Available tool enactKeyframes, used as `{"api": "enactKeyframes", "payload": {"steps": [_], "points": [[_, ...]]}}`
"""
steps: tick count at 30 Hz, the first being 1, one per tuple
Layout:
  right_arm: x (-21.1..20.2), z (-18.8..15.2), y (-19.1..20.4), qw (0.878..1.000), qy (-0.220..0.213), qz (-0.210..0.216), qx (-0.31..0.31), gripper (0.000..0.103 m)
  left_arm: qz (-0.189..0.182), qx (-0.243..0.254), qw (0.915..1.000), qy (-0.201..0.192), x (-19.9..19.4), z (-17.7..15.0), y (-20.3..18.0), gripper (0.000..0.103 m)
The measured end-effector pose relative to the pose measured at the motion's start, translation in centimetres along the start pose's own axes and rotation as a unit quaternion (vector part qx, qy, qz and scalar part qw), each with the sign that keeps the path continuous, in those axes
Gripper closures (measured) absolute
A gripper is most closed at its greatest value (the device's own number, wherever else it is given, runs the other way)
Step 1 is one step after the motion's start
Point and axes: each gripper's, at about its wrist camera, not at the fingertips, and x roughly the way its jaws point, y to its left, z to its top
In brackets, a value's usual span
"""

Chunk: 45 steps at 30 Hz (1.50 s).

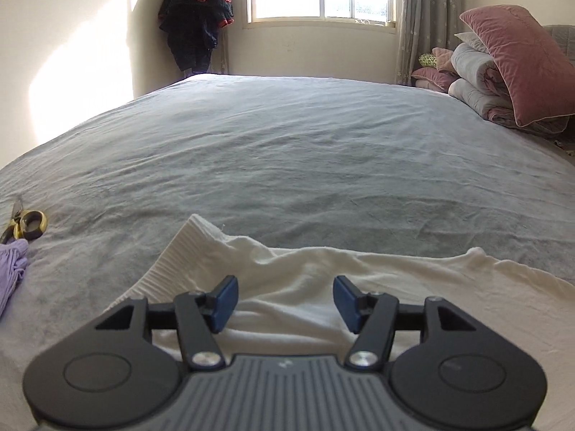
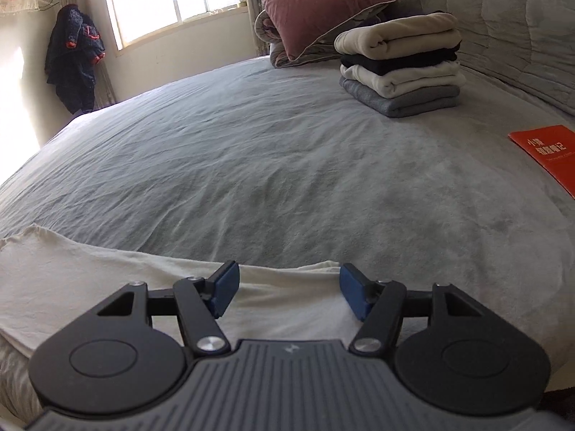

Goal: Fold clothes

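Observation:
A white garment (image 1: 294, 273) lies spread on the grey bed sheet (image 1: 287, 151) at the near edge, its ribbed cuff or hem (image 1: 179, 248) pointing up and left. My left gripper (image 1: 285, 303) hovers over it, open, blue pads apart, with cloth below them but not pinched. In the right wrist view the same white garment (image 2: 107, 276) runs from the left to under my right gripper (image 2: 287, 296), which is open over the cloth's far edge. A stack of folded clothes (image 2: 402, 64) sits at the back right of the bed.
Gold-handled scissors (image 1: 25, 224) and a lilac cloth (image 1: 12, 269) lie at the left. Pink pillow (image 1: 517, 61) and rolled quilts (image 1: 474, 82) sit at the back right. An orange booklet (image 2: 546, 154) lies on the right. A dark jacket (image 1: 197, 18) hangs by the window.

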Motion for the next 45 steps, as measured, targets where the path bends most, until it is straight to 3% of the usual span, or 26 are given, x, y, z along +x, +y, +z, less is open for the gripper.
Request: {"api": "enactKeyframes", "payload": {"steps": [8,14,18,22,24,30,36,41,43,44,45], "points": [[-1.7,-0.4,-0.3,1.000,-0.002,-0.015,0.006,0.038,-0.055,0.043,0.9976,0.001,-2.0,0.7,-6.7,0.033],[-2.9,-1.1,-0.5,0.999,0.008,-0.037,0.038,0.038,-0.098,0.064,0.9928,0.026,-4.9,1.2,-12.4,0.021],[-3.8,-1.6,-0.9,0.996,0.003,-0.066,0.066,0.036,-0.158,0.044,0.9861,0.025,-7.1,-0.5,-14.8,0.017],[-4.4,-2.4,-1.2,0.994,0.005,-0.077,0.082,0.036,-0.229,0.021,0.9730,-0.019,-7.9,-2.8,-15.3,0.017],[-4.6,-2.9,-1.2,0.994,0.005,-0.085,0.074,0.036,-0.255,0.004,0.9668,-0.019,-7.6,-3.9,-15.2,0.017],[-4.7,-4.5,-0.7,0.992,-0.007,-0.096,0.081,0.036,-0.255,-0.030,0.9656,0.039,-6.1,-4.5,-15.4,0.016],[-4.7,-5.4,0.5,0.990,-0.026,-0.125,0.059,0.054,-0.270,-0.069,0.9587,0.057,-6.2,-4.7,-15.0,0.001],[-4.6,-5.5,1.0,0.991,-0.033,-0.123,0.043,0.076,-0.303,-0.078,0.9472,0.070,-6.5,-4.6,-15.3,0.001],[-4.6,-5.4,1.2,0.992,-0.035,-0.117,0.041,0.094,-0.325,-0.084,0.9385,0.081,-6.4,-4.6,-15.5,0.001],[-4.6,-5.4,1.3,0.992,-0.037,-0.114,0.039,0.096,-0.336,-0.088,0.9337,0.087,-6.4,-4.6,-15.6,0.001],[-4.7,-5.3,1.5,0.992,-0.039,-0.113,0.034,0.097,-0.360,-0.096,0.9229,0.096,-6.2,-4.7,-15.7,0.001]]}}
